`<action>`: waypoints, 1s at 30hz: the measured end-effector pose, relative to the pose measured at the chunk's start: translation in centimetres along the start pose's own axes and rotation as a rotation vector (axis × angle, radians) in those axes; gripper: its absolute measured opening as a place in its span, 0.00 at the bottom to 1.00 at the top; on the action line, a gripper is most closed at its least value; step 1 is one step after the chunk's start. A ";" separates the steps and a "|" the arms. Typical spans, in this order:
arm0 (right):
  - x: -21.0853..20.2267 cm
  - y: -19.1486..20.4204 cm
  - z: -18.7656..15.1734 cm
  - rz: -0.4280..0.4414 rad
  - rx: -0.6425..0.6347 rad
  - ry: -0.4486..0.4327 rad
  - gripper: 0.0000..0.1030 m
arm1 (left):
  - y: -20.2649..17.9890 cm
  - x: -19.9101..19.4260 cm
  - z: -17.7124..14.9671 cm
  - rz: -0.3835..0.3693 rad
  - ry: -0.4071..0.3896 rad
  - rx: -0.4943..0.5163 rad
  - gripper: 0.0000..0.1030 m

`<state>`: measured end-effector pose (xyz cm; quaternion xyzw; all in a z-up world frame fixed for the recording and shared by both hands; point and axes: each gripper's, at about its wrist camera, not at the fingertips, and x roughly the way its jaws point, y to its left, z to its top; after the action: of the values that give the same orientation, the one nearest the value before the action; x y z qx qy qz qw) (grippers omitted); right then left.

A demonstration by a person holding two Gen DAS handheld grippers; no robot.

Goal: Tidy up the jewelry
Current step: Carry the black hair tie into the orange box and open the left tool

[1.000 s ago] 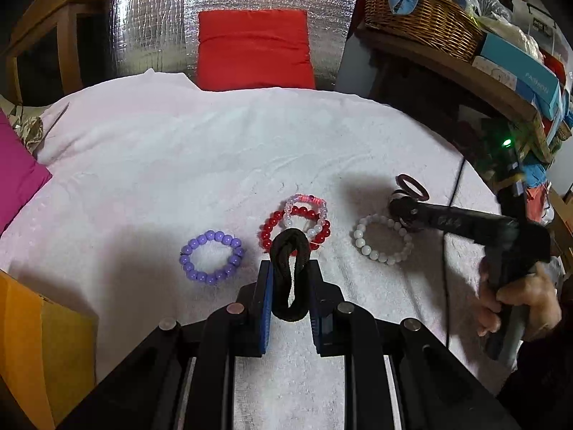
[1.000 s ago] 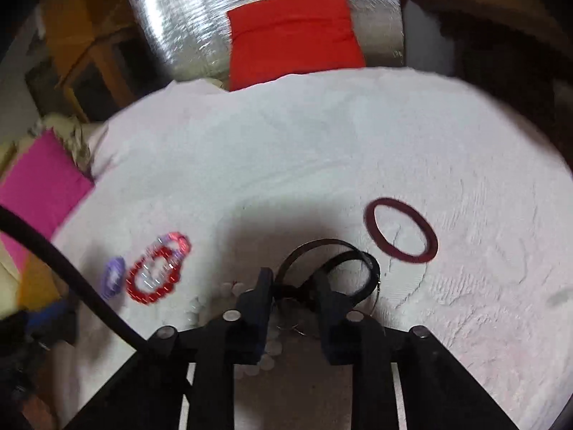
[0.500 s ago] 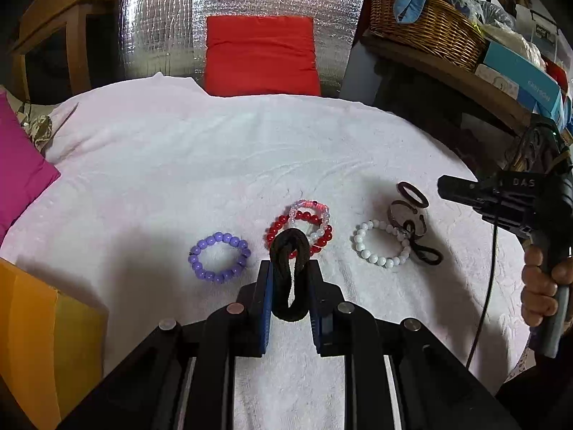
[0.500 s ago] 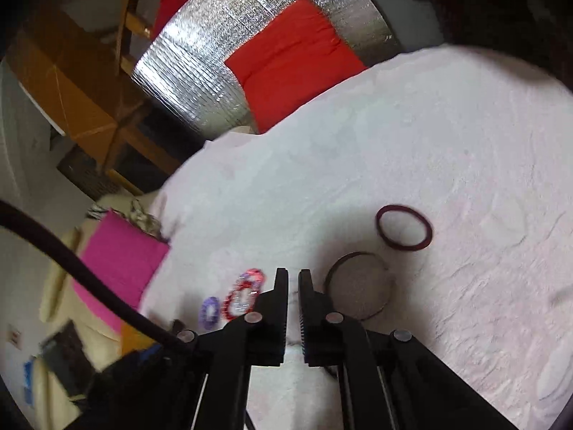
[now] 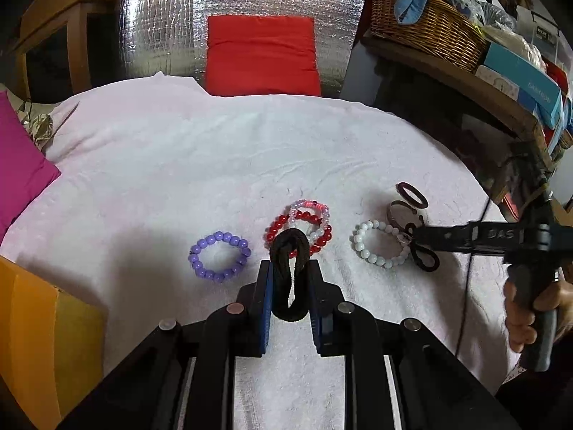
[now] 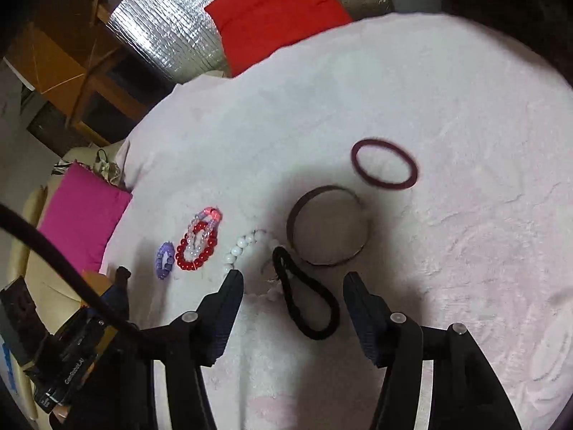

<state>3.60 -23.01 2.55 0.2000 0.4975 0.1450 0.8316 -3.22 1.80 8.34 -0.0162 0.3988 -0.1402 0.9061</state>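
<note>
My left gripper [image 5: 288,268] is shut on a black hair tie [image 5: 289,276], held above the white towel. In front of it lie a purple bead bracelet [image 5: 219,256], a red bead bracelet with a clear pink one on it [image 5: 299,227], and a white bead bracelet [image 5: 380,249]. My right gripper [image 6: 292,279] is open, its jaws wide apart, over a second black hair tie [image 6: 306,302] lying on the towel. Beyond it lie a brown band [image 6: 327,229] and a maroon hair tie [image 6: 385,169]. The right gripper also shows in the left wrist view [image 5: 417,240].
A white towel [image 5: 215,165] covers the round table. A red cushion [image 5: 263,55] and silver foil stand at the back. A magenta cushion [image 5: 21,175] lies left, an orange box [image 5: 43,340] at front left. A wicker basket [image 5: 426,32] sits on a shelf at right.
My right gripper let go of the black hair tie beside the white bracelet, lifted away shut, then came back over it with jaws open. My left gripper kept its hold.
</note>
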 end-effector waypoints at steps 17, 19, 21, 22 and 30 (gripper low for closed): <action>-3.5 3.7 -2.1 0.040 -0.165 0.005 0.11 | 0.3 -5.9 -0.2 -0.018 -0.099 -0.036 0.19; -4.1 4.6 -2.0 0.091 -0.172 -0.009 0.11 | 1.0 -8.5 -0.4 0.010 -0.132 -0.058 0.19; -4.7 6.6 -2.6 0.147 -0.194 -0.022 0.11 | 2.3 -11.4 -1.4 0.081 -0.157 -0.085 0.19; -4.7 7.7 -2.8 0.176 -0.202 -0.021 0.11 | 3.1 -12.9 -2.1 0.116 -0.170 -0.095 0.20; -2.1 18.9 -6.9 0.392 -0.288 0.050 0.11 | 10.7 -19.7 -8.7 0.372 -0.116 -0.173 0.21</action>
<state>-4.25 -6.05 10.24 0.1683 0.4438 0.3779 0.7949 -19.59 18.04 15.09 -0.0279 0.3528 0.0651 0.9330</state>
